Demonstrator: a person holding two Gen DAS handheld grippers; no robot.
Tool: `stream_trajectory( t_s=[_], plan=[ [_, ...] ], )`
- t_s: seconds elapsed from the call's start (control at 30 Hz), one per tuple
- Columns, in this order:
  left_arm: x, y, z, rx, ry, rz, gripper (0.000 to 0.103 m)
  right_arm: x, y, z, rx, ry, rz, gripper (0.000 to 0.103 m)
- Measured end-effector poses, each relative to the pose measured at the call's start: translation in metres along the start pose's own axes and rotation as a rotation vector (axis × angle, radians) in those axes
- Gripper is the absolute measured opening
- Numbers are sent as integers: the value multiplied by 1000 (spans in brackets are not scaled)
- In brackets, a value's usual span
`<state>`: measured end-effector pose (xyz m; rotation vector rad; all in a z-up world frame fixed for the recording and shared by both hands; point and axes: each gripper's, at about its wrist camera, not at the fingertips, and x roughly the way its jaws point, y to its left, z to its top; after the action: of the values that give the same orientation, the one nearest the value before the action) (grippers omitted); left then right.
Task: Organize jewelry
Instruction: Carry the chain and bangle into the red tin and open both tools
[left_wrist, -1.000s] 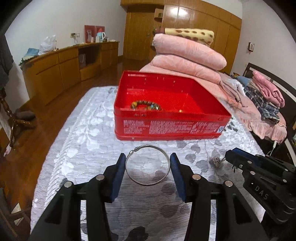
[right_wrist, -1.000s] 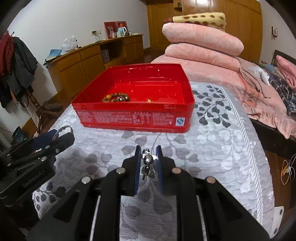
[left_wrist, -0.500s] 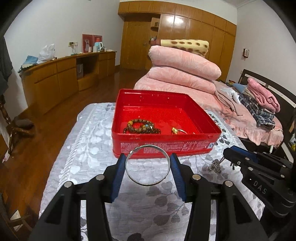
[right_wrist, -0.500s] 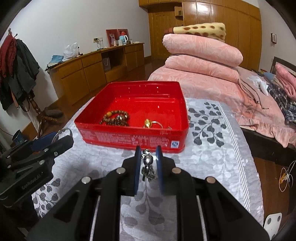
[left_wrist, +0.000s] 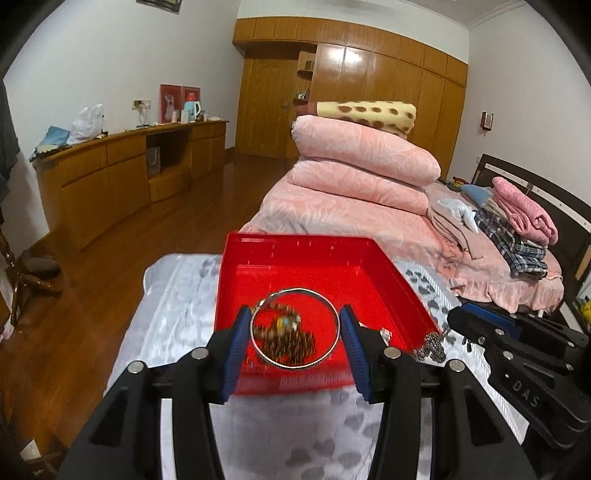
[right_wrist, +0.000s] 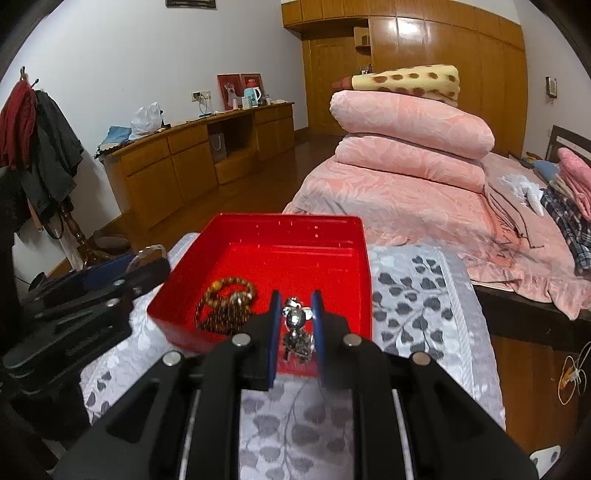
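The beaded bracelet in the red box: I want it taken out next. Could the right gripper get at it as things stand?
Probably not yet. The right gripper is shut on a silver chain piece. The beaded bracelet lies uncovered in the open red box, so the way looks free once that is dropped.

Right tongs (left_wrist: 458, 321) body, left wrist view: raised letters "DAS".
Red box (left_wrist: 391, 269): print blurred, unreadable.

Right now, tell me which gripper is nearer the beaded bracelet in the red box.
Left. The left gripper, holding the silver bangle, hangs over the beaded bracelet; the right gripper sits beside it toward the red box's other half.
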<state>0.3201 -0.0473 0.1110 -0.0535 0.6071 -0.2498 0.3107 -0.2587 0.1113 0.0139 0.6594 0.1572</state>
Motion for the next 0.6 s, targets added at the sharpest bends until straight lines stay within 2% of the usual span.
stream_trajectory(
  t_s=[0.2,0.37,0.6],
  plan=[
    [41,-3,22,2,53,3,49,36,-10,20,26,30,19,15],
    [80,-4,23,-3,106,13,49,74,-16,23,51,76,21,15],
    [112,-1,17,-19,138,35,49,102,-22,29,71,89,22,17]
  ],
)
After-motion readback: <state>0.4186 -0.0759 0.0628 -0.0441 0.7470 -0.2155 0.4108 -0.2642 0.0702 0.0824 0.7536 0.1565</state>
